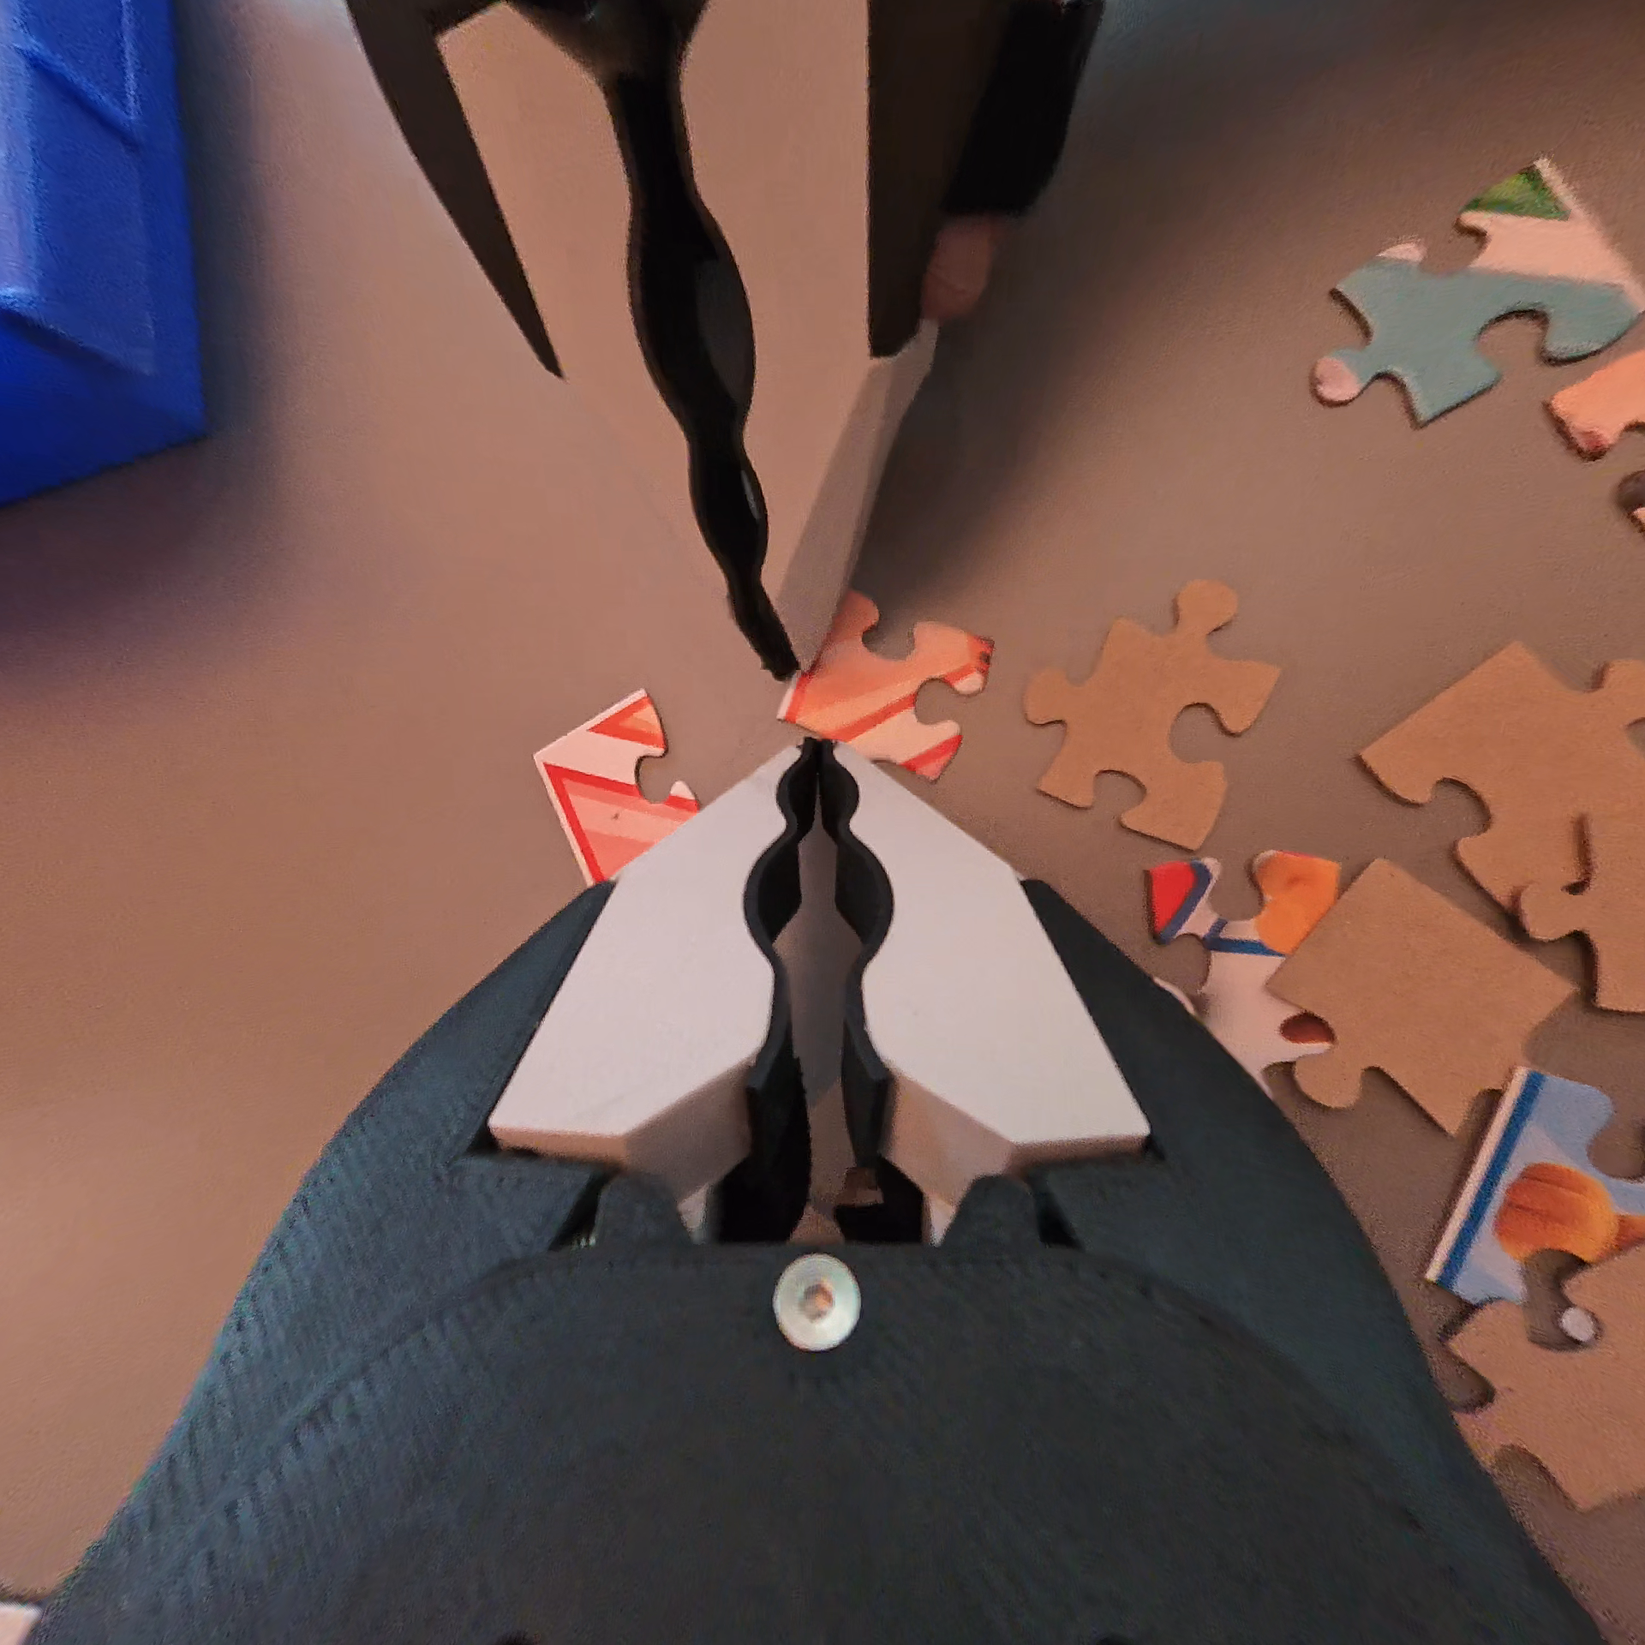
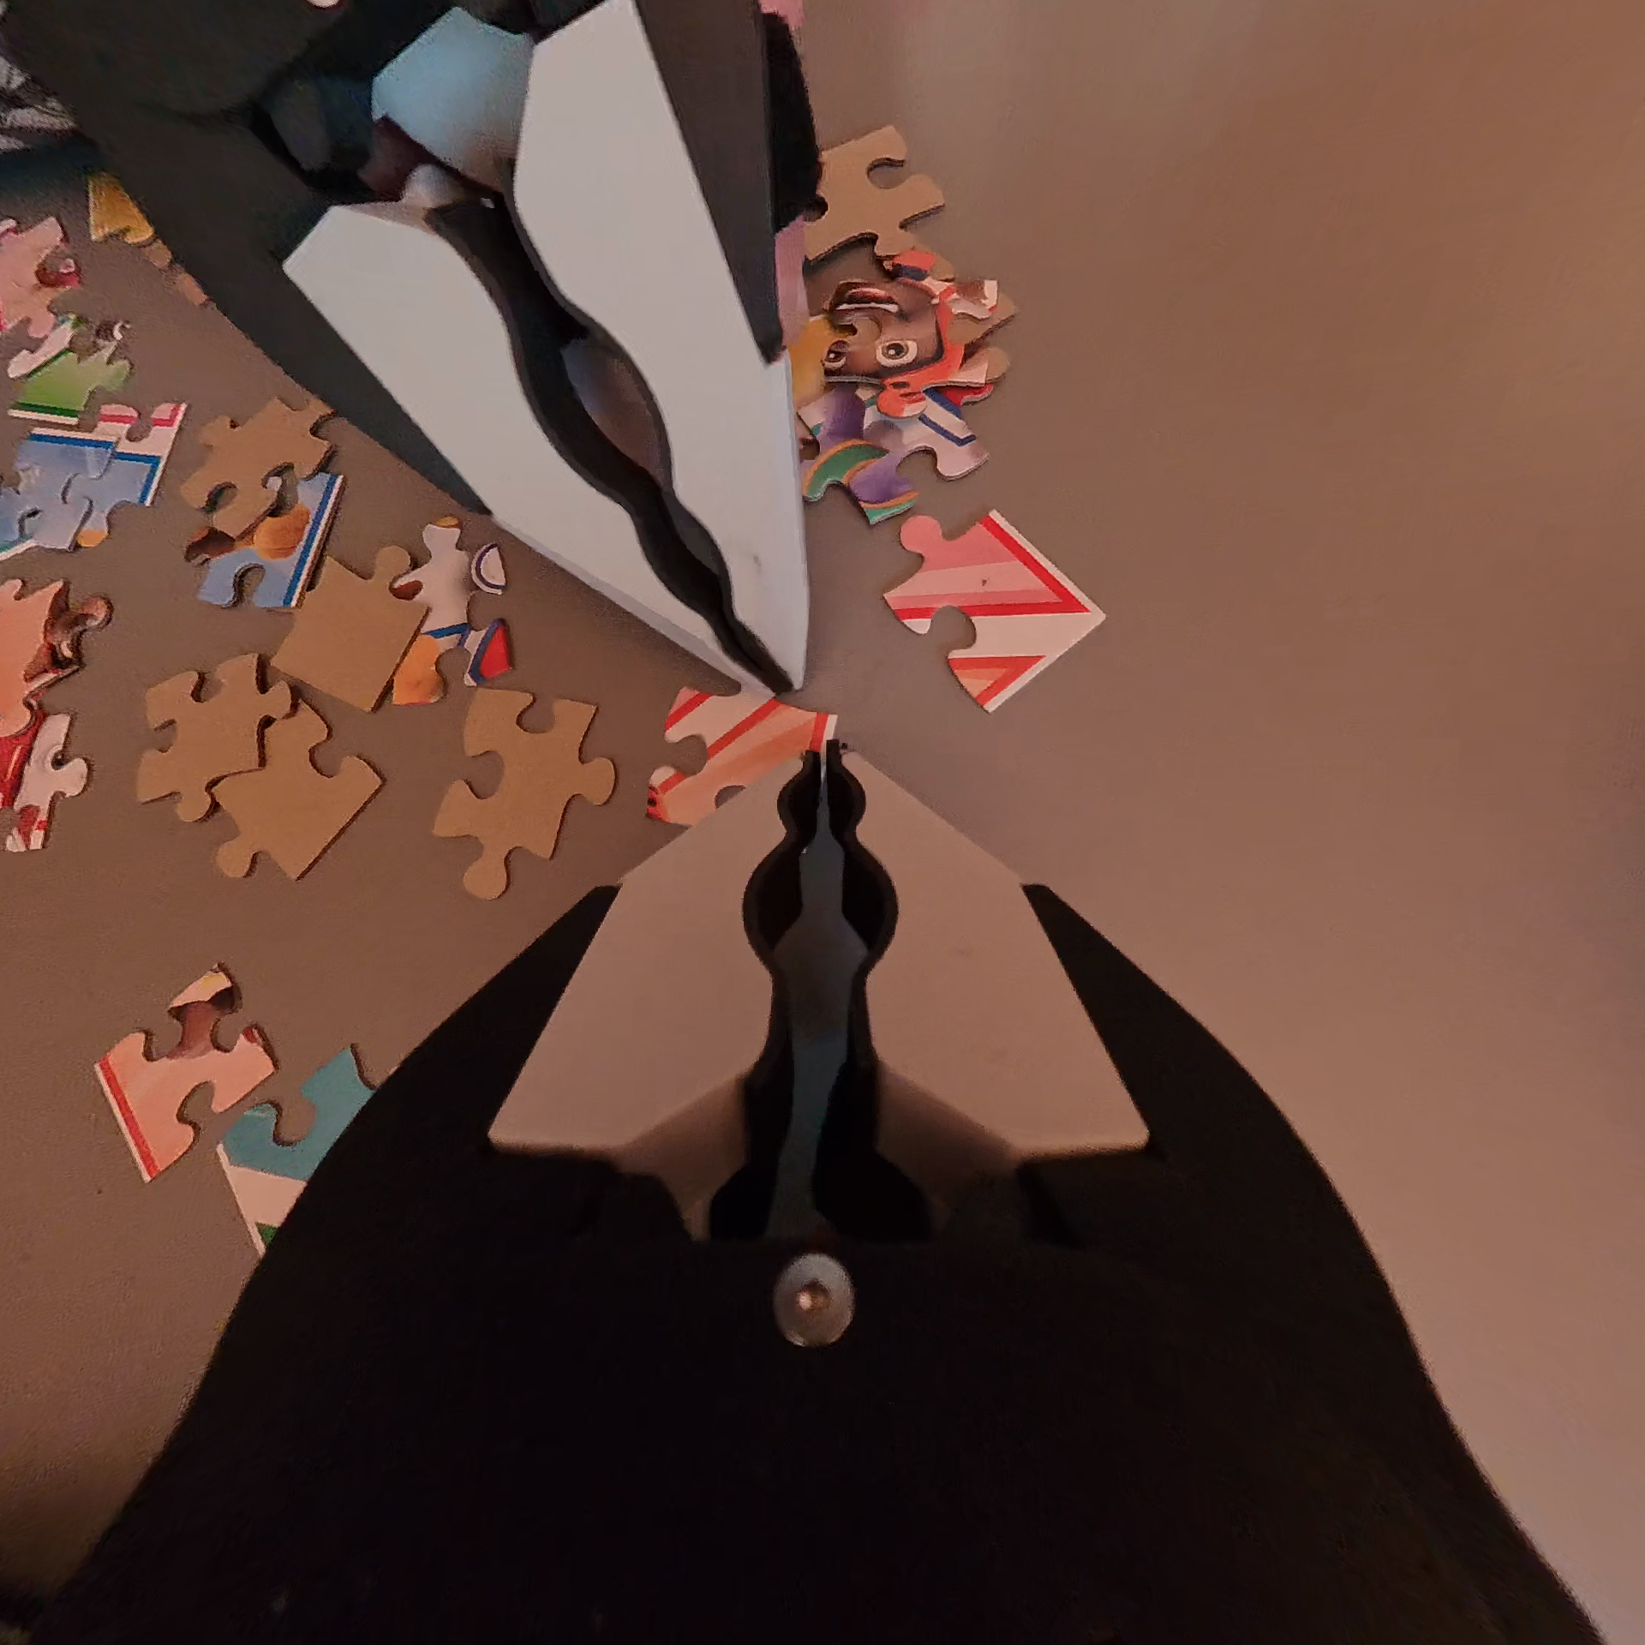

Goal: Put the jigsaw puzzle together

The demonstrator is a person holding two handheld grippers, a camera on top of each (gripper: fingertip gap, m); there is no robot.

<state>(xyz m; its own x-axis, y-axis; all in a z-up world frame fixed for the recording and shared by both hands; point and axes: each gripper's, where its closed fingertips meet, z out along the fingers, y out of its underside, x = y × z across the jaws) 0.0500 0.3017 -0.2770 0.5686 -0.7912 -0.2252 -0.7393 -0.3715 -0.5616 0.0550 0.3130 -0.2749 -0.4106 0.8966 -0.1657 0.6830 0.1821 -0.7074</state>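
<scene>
An orange-and-white striped puzzle piece [image 1: 877, 694] lies flat on the brown table [image 1: 356, 623]. It also shows in the right wrist view [image 2: 739, 757]. My left gripper [image 1: 814, 748] is shut, with its tips just at the piece's near edge. My right gripper [image 2: 828, 757] is shut too, with its tips at the piece's corner. In the left wrist view the right gripper [image 1: 781, 663] comes down from above. In the right wrist view the left gripper [image 2: 770, 681] comes in from the upper left. A red-striped corner piece [image 1: 605, 792] lies apart, and shows in the right wrist view as well [image 2: 997, 596].
Several loose pieces lie to one side, some face-down and brown [image 1: 1148, 712] [image 2: 525, 783], others face-up [image 1: 1460, 329]. A small joined cluster with a cartoon figure [image 2: 899, 383] lies farther off. A blue box [image 1: 89, 249] stands at the far left. A hand [image 1: 957, 267] holds the right gripper.
</scene>
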